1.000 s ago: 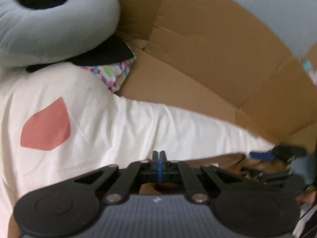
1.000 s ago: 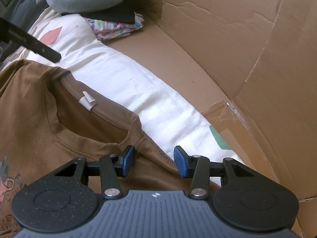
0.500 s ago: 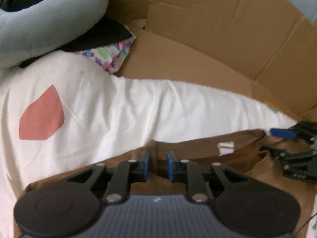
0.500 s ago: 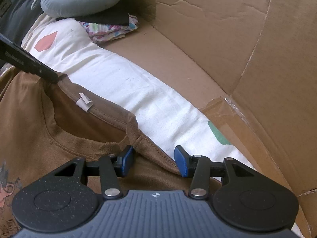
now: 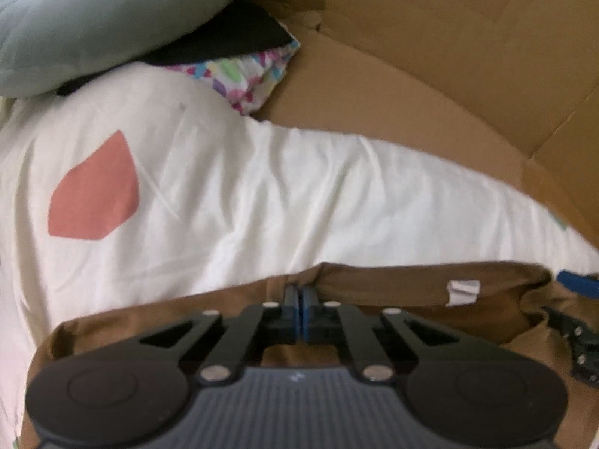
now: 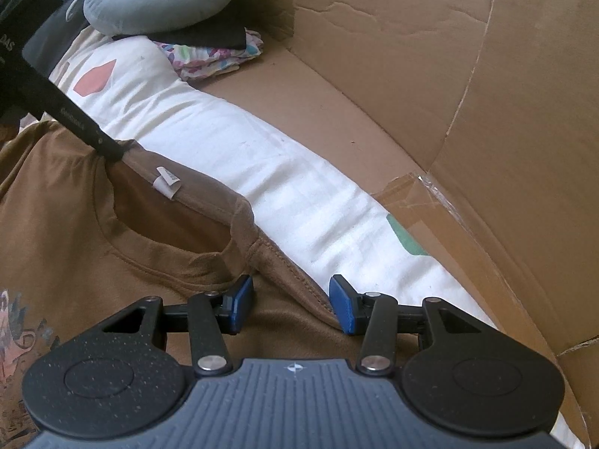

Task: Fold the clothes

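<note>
While the brown cotton T-shirt (image 6: 67, 262) lies unfolded on the white patterned bedsheet (image 6: 299, 202), the left gripper (image 5: 299, 299) pinches its shoulder seam beside the collar; the right gripper (image 6: 292, 303) straddles the opposite shoulder, spread, folding seemingly unbegun.

Brown t-shirt (image 6: 75, 262) runs off the left and bottom edges in the right wrist view; its chest print (image 6: 15, 333) is cut by the left edge and unreadable. Neck label (image 6: 167, 182) text too small to read. Left wrist view is blurred throughout; left hand-held gripper (image 5: 299, 308) pad tips sink into the shirt's shoulder fold, the pinched cloth hidden. Grey neck pillow (image 5: 93, 18), beyond the shirt, is cropped at the top edge.
</note>
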Demonstrator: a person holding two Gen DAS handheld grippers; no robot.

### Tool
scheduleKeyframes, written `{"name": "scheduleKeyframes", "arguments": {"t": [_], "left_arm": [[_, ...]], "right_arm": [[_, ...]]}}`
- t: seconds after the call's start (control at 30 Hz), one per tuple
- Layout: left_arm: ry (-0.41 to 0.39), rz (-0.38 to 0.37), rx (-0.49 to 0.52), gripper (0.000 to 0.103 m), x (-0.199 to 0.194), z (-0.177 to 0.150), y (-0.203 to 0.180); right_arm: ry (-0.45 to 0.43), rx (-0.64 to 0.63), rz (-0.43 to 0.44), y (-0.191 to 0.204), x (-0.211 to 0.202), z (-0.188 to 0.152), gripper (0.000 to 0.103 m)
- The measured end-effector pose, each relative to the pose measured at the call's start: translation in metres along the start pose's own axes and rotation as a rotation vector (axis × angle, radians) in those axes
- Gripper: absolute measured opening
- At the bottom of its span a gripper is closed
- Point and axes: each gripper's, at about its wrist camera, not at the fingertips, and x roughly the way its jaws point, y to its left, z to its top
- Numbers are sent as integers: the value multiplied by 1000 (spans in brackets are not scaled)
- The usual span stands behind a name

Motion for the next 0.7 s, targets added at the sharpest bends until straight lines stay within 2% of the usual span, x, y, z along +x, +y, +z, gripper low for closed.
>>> {"name": "scheduleKeyframes", "arguments": {"t": [0.23,0.33,0.47,0.57,0.63,0.7], "left_arm": [[-10,-184,-142,1,-25,6,30],[-9,-245,-174,1,-27,3,32],[48,-303,-163,3,-15,-1,24],[35,-329,-147,9,-19,-7,26],[11,-372,-150,11,-27,-6,31],[-39,-381,-137,12,-37,-2,38]], "right_arm": [[-9,19,-7,-7,-5,1,52],[-15,41,-5,-10,-5,1,52],[-24,68,0,-11,-4,3,51],[-36,73,12,-9,-4,5,51],[-52,79,22,-7,-6,6,51],[-74,85,33,-7,-10,9,51]]}}
